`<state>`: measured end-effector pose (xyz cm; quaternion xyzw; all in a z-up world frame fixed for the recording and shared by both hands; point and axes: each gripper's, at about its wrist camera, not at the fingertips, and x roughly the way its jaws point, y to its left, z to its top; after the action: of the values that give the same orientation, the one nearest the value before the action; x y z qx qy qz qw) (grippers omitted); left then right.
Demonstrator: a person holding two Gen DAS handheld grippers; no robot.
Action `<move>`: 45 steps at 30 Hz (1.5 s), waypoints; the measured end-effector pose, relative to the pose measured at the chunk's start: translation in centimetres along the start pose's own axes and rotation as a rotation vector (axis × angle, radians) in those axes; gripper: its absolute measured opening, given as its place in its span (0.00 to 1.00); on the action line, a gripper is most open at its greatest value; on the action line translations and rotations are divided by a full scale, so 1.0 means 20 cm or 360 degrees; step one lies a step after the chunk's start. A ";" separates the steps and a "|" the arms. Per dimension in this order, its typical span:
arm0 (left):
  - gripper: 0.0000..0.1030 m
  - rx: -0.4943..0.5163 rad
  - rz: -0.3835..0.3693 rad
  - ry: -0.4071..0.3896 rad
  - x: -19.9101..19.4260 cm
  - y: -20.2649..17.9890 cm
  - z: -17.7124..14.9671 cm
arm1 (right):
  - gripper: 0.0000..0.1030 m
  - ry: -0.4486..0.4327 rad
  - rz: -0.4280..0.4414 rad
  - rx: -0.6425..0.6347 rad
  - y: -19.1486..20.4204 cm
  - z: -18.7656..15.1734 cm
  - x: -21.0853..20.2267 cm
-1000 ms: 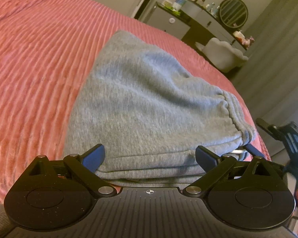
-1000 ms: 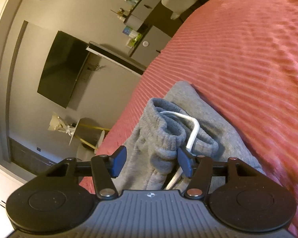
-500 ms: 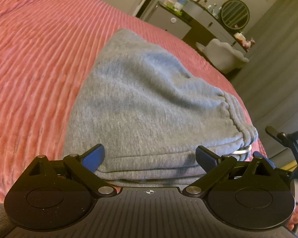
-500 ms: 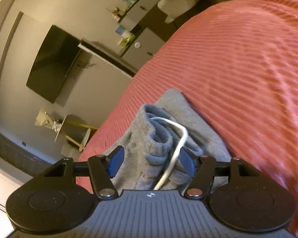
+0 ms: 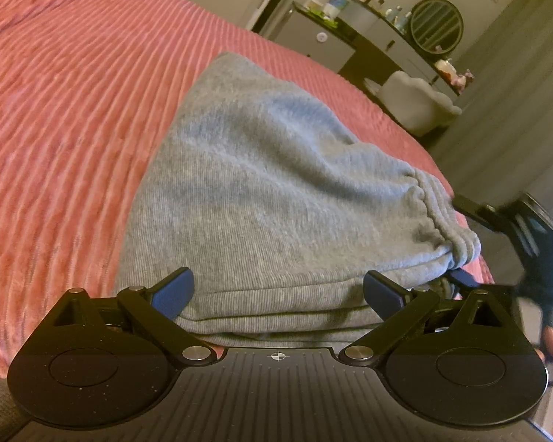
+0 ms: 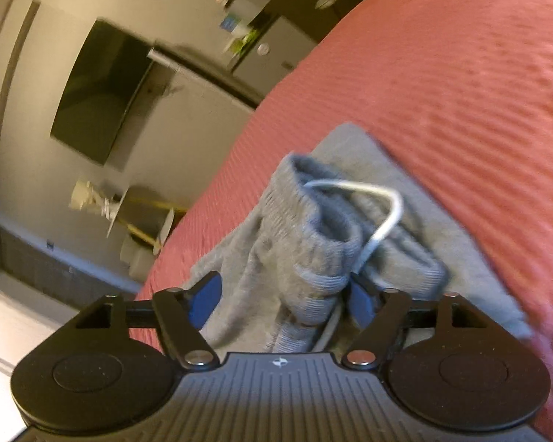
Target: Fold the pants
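Grey sweatpants (image 5: 276,191) lie folded in a thick stack on the pink ribbed bedspread (image 5: 62,103). My left gripper (image 5: 278,293) is open, its jaws wide at the near folded edge. In the right wrist view the ribbed waistband (image 6: 306,243) with its white drawstring (image 6: 383,213) bunches up between the jaws of my right gripper (image 6: 284,300), which is open around it. The right gripper also shows in the left wrist view (image 5: 527,235), at the waistband end.
The bed edge (image 5: 472,258) runs just right of the pants. Beyond it stand a dark dresser (image 5: 368,44) with a round mirror and a white chair (image 5: 416,107). A wall television (image 6: 99,92) and a small side table (image 6: 143,221) show in the right wrist view.
The right gripper has moved in along the waistband and risen a little in the left wrist view. The left gripper has hardly moved.
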<state>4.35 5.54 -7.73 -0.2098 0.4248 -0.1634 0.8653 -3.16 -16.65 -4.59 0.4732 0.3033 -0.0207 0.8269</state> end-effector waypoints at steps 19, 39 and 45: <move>0.98 0.0054 0.0034 0.0008 0.01 -0.04 -0.01 | 0.83 -0.0047 -0.0133 -0.0096 0.02 -0.07 -0.11; 0.98 0.0047 0.0049 0.0009 0.01 -0.04 -0.01 | 0.83 0.0009 0.0003 -0.0284 0.19 -0.01 -0.07; 0.98 0.0051 0.0051 0.0008 0.01 -0.03 -0.01 | 0.83 0.0038 0.0084 -0.0053 0.03 -0.03 -0.15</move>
<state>4.22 4.86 -7.62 -0.1886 0.4276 -0.1567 0.8701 -5.70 -16.58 -2.70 0.4675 0.3009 0.0117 0.8311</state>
